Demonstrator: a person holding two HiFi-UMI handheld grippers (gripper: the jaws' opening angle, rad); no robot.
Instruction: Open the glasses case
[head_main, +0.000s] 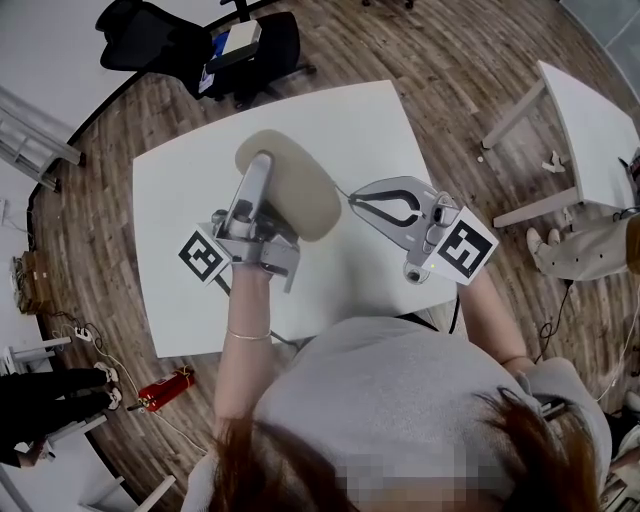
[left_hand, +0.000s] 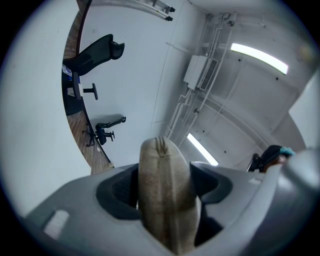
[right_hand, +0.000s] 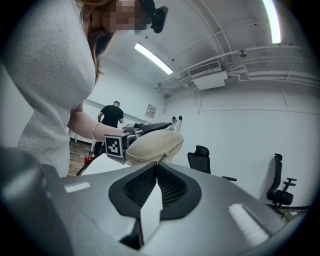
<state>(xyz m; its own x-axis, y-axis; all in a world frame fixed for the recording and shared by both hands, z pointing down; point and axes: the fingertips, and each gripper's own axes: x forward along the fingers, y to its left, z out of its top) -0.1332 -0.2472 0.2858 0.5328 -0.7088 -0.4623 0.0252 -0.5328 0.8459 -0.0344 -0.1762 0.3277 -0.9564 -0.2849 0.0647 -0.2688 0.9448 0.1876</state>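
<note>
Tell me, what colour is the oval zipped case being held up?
Beige; the oval fabric glasses case shows best in the right gripper view.

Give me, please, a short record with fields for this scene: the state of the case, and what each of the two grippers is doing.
Case: beige oval fabric glasses case, zip looks closed, over the white table
Left gripper: closed on one end of the case, holding it
Right gripper: jaws together, tips at the case's zip pull; whether they pinch it I cannot tell
Task state: case not yet opened
</note>
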